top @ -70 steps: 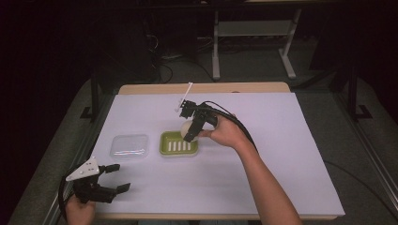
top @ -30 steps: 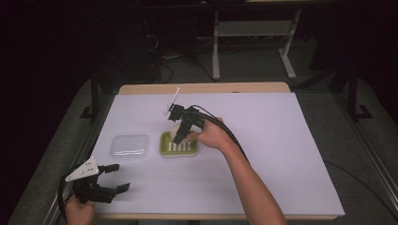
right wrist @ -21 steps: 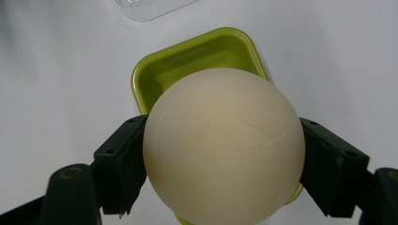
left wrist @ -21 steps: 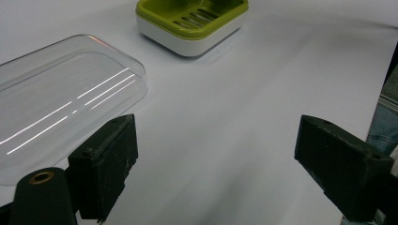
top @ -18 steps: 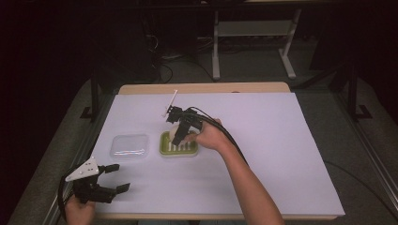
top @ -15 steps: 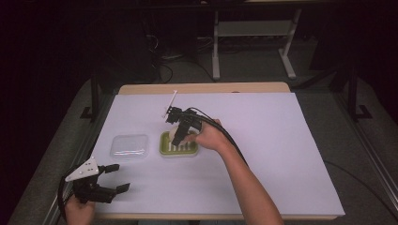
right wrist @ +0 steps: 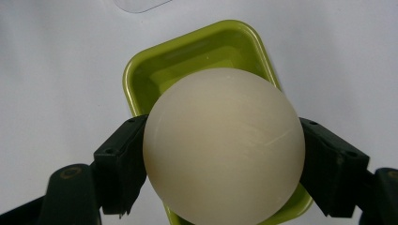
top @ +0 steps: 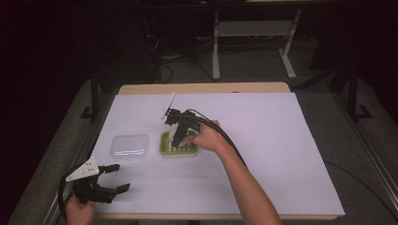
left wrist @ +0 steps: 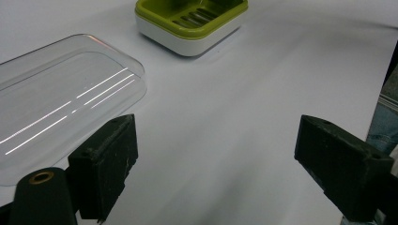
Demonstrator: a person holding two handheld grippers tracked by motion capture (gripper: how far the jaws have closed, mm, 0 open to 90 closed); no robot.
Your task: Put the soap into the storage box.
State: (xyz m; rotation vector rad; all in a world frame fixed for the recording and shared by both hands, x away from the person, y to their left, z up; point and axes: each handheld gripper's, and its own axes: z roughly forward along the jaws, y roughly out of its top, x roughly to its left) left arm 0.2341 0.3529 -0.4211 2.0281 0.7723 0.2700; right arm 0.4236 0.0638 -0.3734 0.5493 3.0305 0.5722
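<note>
Two jaws of the right gripper [right wrist: 224, 154] pinch a cream soap [right wrist: 224, 145] by its sides, holding it directly above the green dish [right wrist: 211, 51]; whether the soap touches the dish cannot be told. In the high view this gripper [top: 177, 136] sits over the dish [top: 165, 149] mid-table, with a clear lid [top: 129, 146] just left. Near the front left corner, the left gripper [left wrist: 220, 154] rests with jaws spread wide, holding nothing.

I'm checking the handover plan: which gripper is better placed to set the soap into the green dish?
Right. The right gripper already holds the round soap directly over the green dish; the left gripper sits open near the table's front edge, beside the clear lid.
</note>
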